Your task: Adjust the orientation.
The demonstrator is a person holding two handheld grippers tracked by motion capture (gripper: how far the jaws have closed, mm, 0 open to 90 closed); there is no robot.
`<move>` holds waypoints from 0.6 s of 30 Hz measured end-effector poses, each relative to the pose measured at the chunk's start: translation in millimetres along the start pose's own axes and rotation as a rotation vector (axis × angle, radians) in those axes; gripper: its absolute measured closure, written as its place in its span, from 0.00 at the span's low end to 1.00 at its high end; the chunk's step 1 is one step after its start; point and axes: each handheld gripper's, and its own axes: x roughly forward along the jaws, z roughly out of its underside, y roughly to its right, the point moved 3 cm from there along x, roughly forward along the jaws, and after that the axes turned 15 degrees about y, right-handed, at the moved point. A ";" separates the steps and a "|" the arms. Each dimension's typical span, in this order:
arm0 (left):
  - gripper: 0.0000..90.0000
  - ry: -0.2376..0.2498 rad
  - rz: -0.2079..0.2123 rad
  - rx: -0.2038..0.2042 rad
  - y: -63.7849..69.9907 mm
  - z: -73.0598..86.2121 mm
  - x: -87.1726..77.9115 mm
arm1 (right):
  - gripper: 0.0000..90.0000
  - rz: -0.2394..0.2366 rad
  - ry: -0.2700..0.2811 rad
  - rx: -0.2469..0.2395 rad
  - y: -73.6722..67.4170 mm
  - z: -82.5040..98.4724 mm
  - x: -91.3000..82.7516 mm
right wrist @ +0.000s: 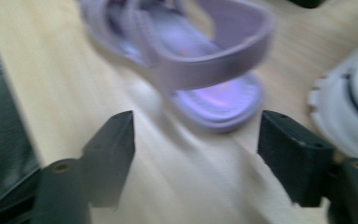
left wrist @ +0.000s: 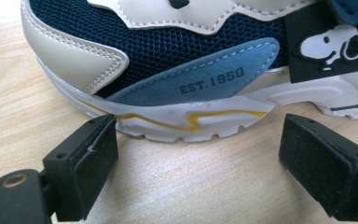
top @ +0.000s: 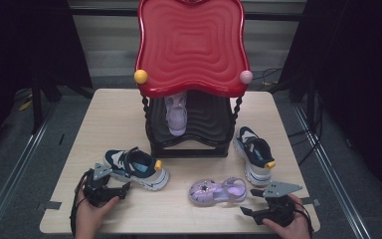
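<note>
High view, surface: pale wood-grain top with rounded corners, seen from the person's side.
Room: grey floor around the surface, metal rails running along both sides, dark curtains left and right, cables on the floor at the far right.
Rack: black two-tier stand at the far middle of the surface, with a red wavy tray on top, a yellow knob at its left corner and a pink one at its right.
Lower tier: one lilac shoe lies there, toe toward the person.
Sandal: lilac, flat on the surface near the front edge, right of centre, apart from the rack.
Left sneaker: navy and white, on its sole at front left.
Right sneaker: same kind, just right of the rack.
Left hand-held gripper: released, jaws spread just beside the left sneaker's sole, not pressing it.
Right hand-held gripper: released, jaws wide, near the sandal's heel and clear of it; right gripper view is blurred.
</note>
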 end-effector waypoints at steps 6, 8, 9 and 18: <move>0.13 0.001 -0.002 -0.003 0.2 -0.1 0.3 | 0.25 -0.012 -0.027 -0.018 11.5 -1.5 17.9; 0.13 0.001 -0.002 -0.003 0.1 -0.1 0.3 | 0.25 -0.030 -0.040 -0.019 12.9 -2.0 25.3; 0.12 0.001 -0.001 -0.003 0.1 -0.1 0.3 | 0.25 -0.028 -0.050 -0.032 13.3 -2.2 28.4; 0.13 0.000 0.001 -0.003 -0.2 -0.3 0.6 | 0.25 -0.030 -0.027 -0.067 13.2 -4.6 43.0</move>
